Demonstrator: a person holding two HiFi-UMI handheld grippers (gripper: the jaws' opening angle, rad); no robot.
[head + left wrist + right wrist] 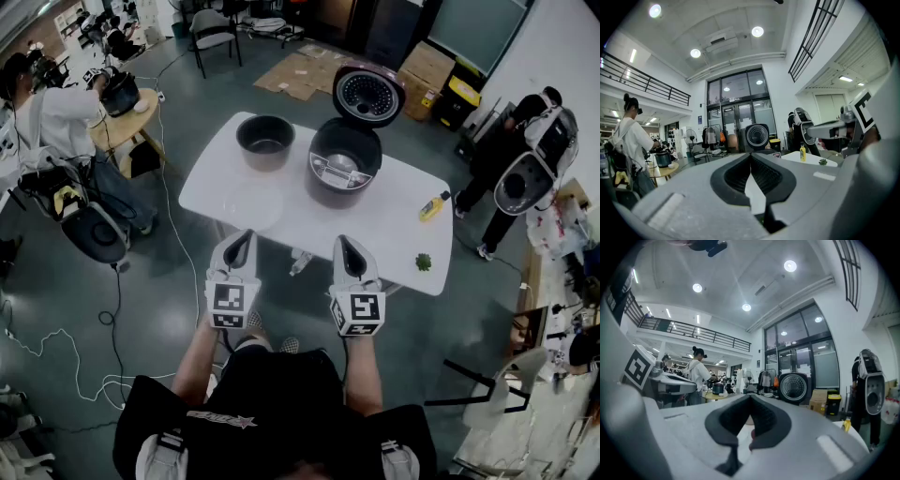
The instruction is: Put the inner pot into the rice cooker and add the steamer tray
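Inner pot point(266, 142) beside open rice cooker point(343, 161); left claw point(245, 234), right claw point(342, 239) closed.

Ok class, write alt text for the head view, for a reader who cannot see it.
A person holds the left gripper and right gripper, both shut and empty, before a white table. On it stand an open rice cooker, the dark inner pot to its left, a pale round tray nearer, and a yellow bottle.
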